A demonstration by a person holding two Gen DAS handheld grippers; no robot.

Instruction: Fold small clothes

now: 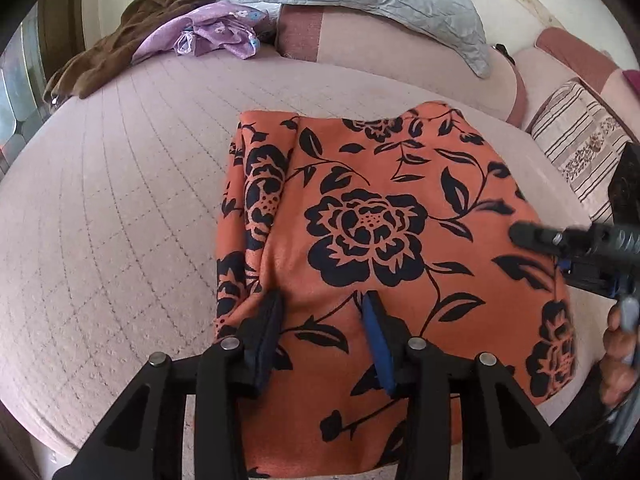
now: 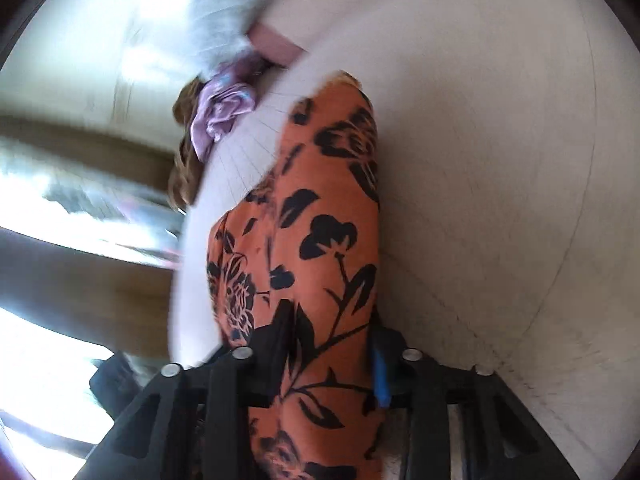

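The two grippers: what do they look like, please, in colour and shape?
Both are black plastic with silver round pivot pins. On the left gripper and the right gripper alike, one finger carries a blue pad and the other a dark one.

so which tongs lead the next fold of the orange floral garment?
Probably right: the right tongs seem to straddle the orange floral garment's edge, while the left tongs rest open on its middle.
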